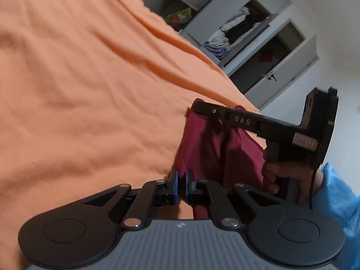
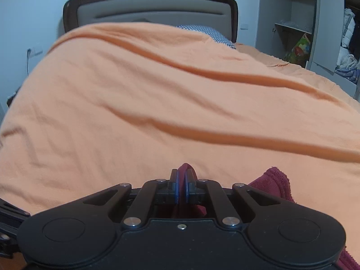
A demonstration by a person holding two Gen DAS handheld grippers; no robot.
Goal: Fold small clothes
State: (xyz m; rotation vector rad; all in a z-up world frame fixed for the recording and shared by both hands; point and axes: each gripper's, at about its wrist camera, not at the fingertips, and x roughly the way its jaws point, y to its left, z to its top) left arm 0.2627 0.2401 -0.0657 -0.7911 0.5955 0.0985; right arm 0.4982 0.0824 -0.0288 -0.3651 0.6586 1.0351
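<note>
The left tool (image 1: 181,185) is pinching an edge of the maroon garment (image 1: 209,148) between its blue pads (image 1: 174,186), with only a narrow slit showing between the two pads. The cloth is running down past the right-hand pad and out of view under the tool body.

The right tool (image 2: 181,187) is clamping a fold of the maroon garment (image 2: 273,186) as well; a peak of fabric is standing up between its pads (image 2: 176,189), and more cloth is bunching just to the right of the tool, showing a stitched hem. In the left wrist view the right tool (image 1: 202,106) is appearing side-on, its black fingers gripping the top of the garment, and a hand (image 1: 290,180) in a light blue sleeve (image 1: 337,193) is holding its handle.

The garment is hanging between the two tools, just above the near edge of the orange bed cover (image 2: 157,94). The cover is lying wrinkled, with long ridges crossing it. Beyond the cover, a dark-framed headboard (image 2: 148,6) is standing against the wall, and a patterned pillow (image 2: 209,32) is peeking out at the cover's far right corner. To the right of the bed, an open wardrobe (image 2: 315,27) is holding stacked clothes (image 1: 234,31).
</note>
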